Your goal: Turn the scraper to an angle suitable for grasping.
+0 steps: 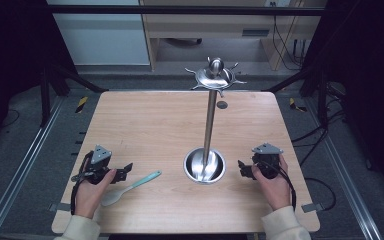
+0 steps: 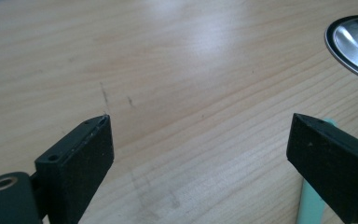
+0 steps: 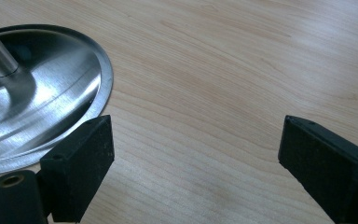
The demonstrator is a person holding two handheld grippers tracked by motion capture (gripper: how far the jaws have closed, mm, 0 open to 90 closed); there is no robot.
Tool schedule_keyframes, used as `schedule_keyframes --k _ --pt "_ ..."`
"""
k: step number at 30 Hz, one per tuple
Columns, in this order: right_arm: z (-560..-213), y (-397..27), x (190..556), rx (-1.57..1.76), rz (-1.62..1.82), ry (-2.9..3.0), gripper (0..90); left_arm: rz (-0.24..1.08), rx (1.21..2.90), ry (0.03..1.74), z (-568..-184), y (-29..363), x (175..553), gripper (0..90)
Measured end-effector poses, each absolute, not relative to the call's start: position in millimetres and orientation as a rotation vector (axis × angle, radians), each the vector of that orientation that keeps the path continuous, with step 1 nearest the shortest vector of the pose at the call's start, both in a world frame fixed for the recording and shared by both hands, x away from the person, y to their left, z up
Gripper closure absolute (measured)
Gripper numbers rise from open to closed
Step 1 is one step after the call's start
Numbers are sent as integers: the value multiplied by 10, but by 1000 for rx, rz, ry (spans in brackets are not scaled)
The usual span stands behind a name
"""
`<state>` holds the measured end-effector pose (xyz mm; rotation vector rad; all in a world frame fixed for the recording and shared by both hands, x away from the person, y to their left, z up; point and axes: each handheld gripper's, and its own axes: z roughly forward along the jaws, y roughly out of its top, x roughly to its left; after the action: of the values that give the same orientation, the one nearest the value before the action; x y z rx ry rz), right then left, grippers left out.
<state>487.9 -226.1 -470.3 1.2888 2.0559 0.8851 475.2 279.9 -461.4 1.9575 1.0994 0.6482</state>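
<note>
The left hand-held gripper [image 1: 125,170] rests wide open and empty on the counter [image 1: 145,125], just beside the teal-handled spatula [image 1: 130,187], so a good pick likely means centring the jaws across the handle before closing. The steel utensil stand [image 1: 209,130] sits mid-counter, its hooks bare. The right hand-held gripper [image 1: 242,168], also wide open and empty, rests by its base; the left gripper view cuts off most of the spatula.

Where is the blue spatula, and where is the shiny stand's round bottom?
Spatula [image 1: 141,181], high view, on the middle of its light blue handle.
Stand base [image 1: 204,165], high view, on the shiny dish around the pole.
</note>
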Motion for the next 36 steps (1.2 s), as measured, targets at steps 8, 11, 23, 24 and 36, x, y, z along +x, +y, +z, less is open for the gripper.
schedule_keyframes --k 8,11,23,24,36 --pt "-4709 -2278 4862 1282 890 2056 108 696 2047 1016 -4230 2668 4838 101" --pt "-4706 -2286 4863 1287 899 2048 109 694 2130 990 -4126 2588 4977 108" --pt "-4698 -2248 4863 1281 892 2048 111 574 2163 984 -4266 2467 4883 371" --pt "-4698 -2244 4863 1273 892 2049 111 567 2179 979 -4266 2444 4873 418" --pt "-4693 -2250 4874 1272 889 2049 112 519 2351 843 -4393 2102 4834 850"
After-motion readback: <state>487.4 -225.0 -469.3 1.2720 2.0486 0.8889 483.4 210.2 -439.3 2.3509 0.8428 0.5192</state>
